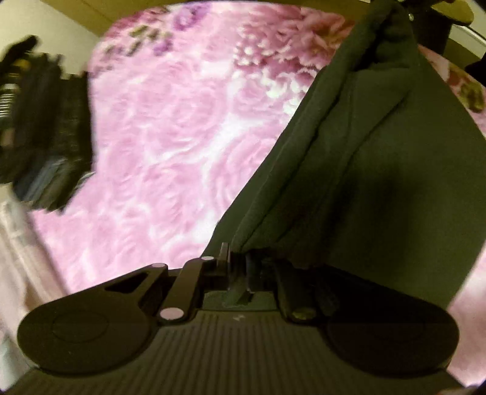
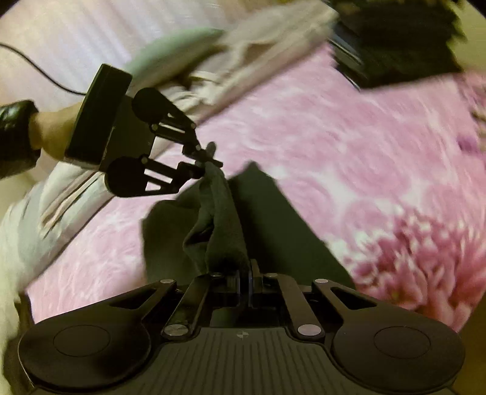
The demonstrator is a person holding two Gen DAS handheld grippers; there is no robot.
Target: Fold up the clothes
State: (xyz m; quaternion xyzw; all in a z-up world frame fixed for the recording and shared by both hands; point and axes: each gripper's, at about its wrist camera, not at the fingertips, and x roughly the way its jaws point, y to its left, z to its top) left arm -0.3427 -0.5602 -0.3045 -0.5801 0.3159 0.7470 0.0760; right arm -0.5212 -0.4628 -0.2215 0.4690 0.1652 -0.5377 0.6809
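Observation:
A dark grey-green garment point(image 1: 379, 170) hangs stretched above a pink floral bedspread point(image 1: 170, 145). My left gripper point(image 1: 235, 258) is shut on one edge of it. The cloth runs up and to the right to my right gripper point(image 1: 395, 18), which pinches the far end. In the right wrist view my right gripper point(image 2: 244, 273) is shut on the garment point(image 2: 218, 218), which runs as a bunched strip up to my left gripper point(image 2: 209, 158), also shut on it. The rest of the garment droops to the bedspread point(image 2: 349, 152) below.
A pile of dark clothes point(image 1: 45, 127) lies at the left edge of the bed and shows at the top right of the right wrist view point(image 2: 401, 39). Pale clothes and a light green item point(image 2: 188, 57) lie along the bed's far side. A black cable point(image 2: 36, 70) crosses there.

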